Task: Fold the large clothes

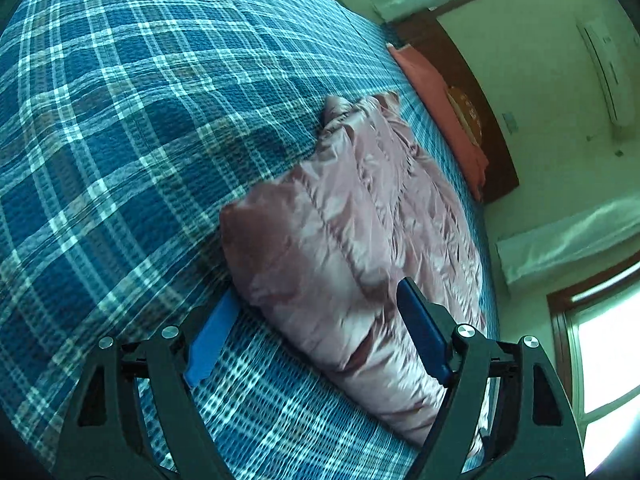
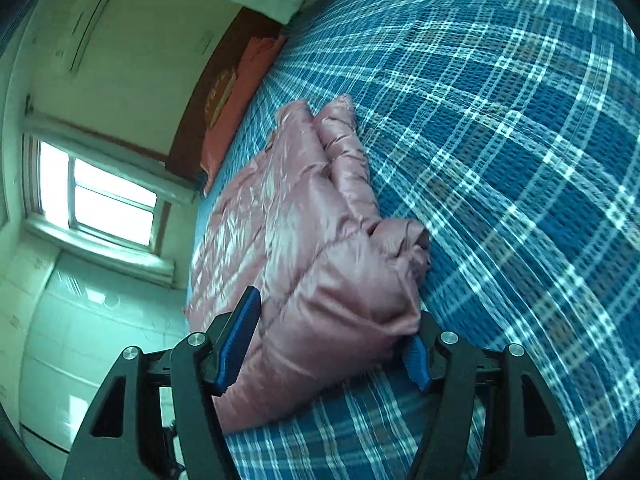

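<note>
Right now we are holding both tongs low over a bed covered with a blue plaid bedspread (image 1: 120, 120), where a shiny pink puffer jacket (image 1: 340, 240) is lying folded lengthwise, stretching away from us toward the wooden headboard (image 1: 452, 52).

Starting on the left, we are keeping the left tongs (image 1: 316, 332) spread wide apart. Their left blue pad (image 1: 210, 344) is sitting over the bedspread just beside the jacket's near corner, while the right pad is hovering over the padded fabric. The near end of the jacket is lying between them, but neither pad is pressing on it.

Moving right, we are holding the right tongs (image 2: 328, 344) apart as well. The jacket's near end, with its bunched collar or cuff (image 2: 408, 240), is bulging up between the pads. The left pad (image 2: 238, 344) is standing just beside the fabric; the right pad is partly hidden under the jacket's edge, so we cannot tell whether it is touching. Nothing is looking clamped.

Farther off, an orange-pink pillow (image 2: 240, 92) is lying against the headboard, and a bright window (image 2: 100, 196) is showing on the wall.
</note>
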### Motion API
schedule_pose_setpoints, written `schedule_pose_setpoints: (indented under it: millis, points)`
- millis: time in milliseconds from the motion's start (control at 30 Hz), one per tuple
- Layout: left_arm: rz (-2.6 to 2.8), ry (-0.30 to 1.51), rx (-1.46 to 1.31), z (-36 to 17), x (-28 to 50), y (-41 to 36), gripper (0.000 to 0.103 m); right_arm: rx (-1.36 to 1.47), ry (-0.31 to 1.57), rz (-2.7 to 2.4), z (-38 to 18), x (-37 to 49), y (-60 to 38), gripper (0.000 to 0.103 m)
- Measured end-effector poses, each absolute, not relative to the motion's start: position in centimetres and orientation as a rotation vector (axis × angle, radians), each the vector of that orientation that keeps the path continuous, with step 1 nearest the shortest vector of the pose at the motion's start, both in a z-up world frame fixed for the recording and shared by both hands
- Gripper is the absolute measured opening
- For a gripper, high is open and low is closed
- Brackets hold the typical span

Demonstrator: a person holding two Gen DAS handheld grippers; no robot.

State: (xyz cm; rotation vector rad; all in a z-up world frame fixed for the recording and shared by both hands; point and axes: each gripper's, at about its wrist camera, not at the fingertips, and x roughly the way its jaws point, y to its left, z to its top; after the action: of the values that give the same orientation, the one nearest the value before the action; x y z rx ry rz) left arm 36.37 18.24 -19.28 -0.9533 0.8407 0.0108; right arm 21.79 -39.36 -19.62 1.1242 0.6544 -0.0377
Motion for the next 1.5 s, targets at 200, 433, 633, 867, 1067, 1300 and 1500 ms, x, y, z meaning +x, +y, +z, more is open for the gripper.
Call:
schedule_pose_setpoints:
  millis: [200, 433, 633, 867, 1067, 1300, 1500]
  points:
    - [0.077, 0.855, -0.869, -18.9, 37.7, 17.2, 0.037, 1.125, 0.647, -0.045, -20.3, 22.6, -39.4, 0.039]
    - [0.032, 0.850, -0.841, -17.6, 37.6, 16.9, 0.011, 1.095, 0.623, -0.003, -19.8, 20.7, -39.5, 0.017]
    - [0.027, 0.865, -0.855, -17.2, 35.9, 17.8, 0.011, 1.094, 0.628, 0.005, -19.1, 18.4, -39.6, 0.017]
    - [0.028, 0.890, -0.834, -17.1, 32.6, 18.8, 0.011, 1.085, 0.643, 0.011, -19.0, 15.8, -39.5, 0.017]
    - [0.031, 0.904, -0.815, -17.3, 30.0, 19.2, 0.011, 1.079, 0.654, 0.012, -19.0, 14.5, -39.5, 0.017]
    - [0.032, 0.913, -0.810, -17.4, 27.7, 19.9, 0.011, 1.076, 0.661, 0.014, -19.0, 13.6, -39.7, 0.017]
    - [0.032, 0.915, -0.803, -17.0, 27.4, 19.7, 0.011, 1.083, 0.657, 0.019, -19.0, 12.7, -39.8, 0.017]
